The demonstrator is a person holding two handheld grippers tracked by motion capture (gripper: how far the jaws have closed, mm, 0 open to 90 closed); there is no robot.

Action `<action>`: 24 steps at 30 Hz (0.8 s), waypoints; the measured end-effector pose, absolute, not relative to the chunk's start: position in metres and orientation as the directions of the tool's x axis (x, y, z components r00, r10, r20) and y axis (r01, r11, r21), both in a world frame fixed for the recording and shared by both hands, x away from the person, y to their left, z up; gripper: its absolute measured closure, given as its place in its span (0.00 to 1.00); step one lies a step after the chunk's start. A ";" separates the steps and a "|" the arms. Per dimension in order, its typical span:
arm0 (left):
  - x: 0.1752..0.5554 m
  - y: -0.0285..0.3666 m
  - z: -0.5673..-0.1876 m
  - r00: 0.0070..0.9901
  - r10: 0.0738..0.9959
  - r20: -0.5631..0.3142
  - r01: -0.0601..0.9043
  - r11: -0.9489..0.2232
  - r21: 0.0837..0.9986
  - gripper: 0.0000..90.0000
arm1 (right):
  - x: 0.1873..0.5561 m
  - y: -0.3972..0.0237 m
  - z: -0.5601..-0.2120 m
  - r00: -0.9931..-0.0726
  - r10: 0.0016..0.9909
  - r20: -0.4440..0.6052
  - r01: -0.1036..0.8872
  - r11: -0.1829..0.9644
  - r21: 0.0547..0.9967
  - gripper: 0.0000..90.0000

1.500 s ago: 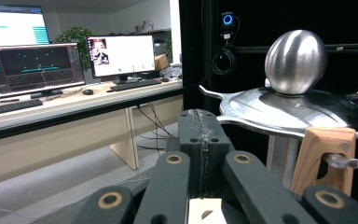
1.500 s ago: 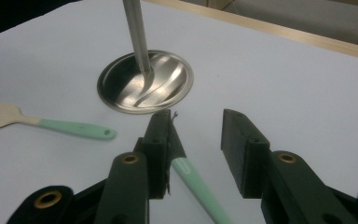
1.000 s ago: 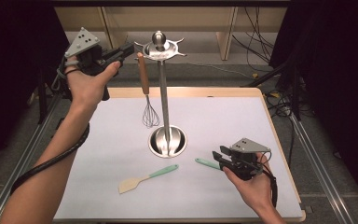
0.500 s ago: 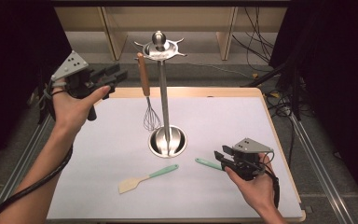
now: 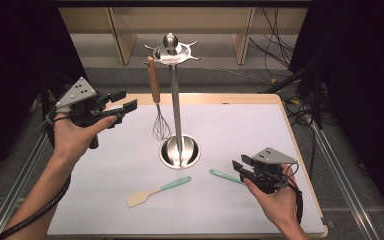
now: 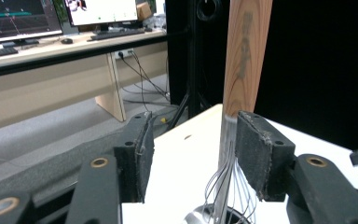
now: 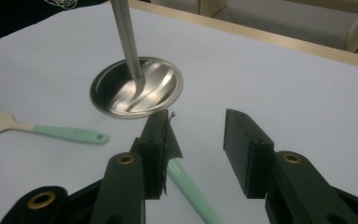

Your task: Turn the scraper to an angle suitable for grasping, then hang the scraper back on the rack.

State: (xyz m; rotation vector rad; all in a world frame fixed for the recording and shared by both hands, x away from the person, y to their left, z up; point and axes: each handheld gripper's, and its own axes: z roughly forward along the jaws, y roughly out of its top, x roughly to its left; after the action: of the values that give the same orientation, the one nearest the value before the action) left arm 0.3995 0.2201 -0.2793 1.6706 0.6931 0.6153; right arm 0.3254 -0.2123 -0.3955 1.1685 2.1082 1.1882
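The left gripper (image 5: 125, 107) is held up at the left edge of the desk (image 5: 240, 102), its jaws standing wide and having just been opening; the whisk (image 5: 158, 100) hangs from the rack (image 5: 172, 52) just beyond them, apart from both pads. In the left gripper view the whisk's wooden handle (image 6: 244, 56) rises behind the right pad, which covers the joint of handle and wires, so how near the two really are is hard to tell. The right gripper (image 5: 242, 167) rests low at the right of the desk with its jaws wide too, nothing pressed between them; a mint-green handle (image 7: 186, 184) runs under the left jaw (its far end is hidden beneath the gripper, so what tool it belongs to cannot be made out). One whisk, one rack with its steel dish base (image 5: 180, 150), one wooden spatula (image 5: 157, 191) with a mint handle lying flat near the base, and that one half-hidden handle (image 5: 225, 175).
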 end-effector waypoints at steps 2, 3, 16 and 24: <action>0.397 0.219 -0.282 0.699 0.714 0.037 0.133 -0.181 0.974 0.54 | 0.326 -0.212 -0.395 -0.549 0.836 0.025 0.445 0.266 0.855 0.68; 0.396 0.218 -0.283 0.702 0.711 0.038 0.137 -0.187 0.973 0.55 | 0.323 -0.210 -0.393 -0.527 0.848 0.057 0.481 0.242 0.843 0.68; 0.386 0.203 -0.324 0.755 0.655 0.019 0.242 -0.305 0.921 0.58 | 0.326 -0.212 -0.393 -0.523 0.850 0.058 0.470 0.231 0.852 0.68; 0.380 0.198 -0.348 0.793 0.609 0.014 0.295 -0.403 0.867 0.54 | 0.328 -0.213 -0.391 -0.546 0.838 0.000 0.434 0.283 0.855 0.68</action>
State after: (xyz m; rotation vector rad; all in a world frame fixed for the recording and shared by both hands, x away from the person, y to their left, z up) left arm 0.3801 0.1982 -0.3475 2.0094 0.6742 0.4079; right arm 0.3279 -0.2133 -0.3906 1.1400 2.1029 1.1849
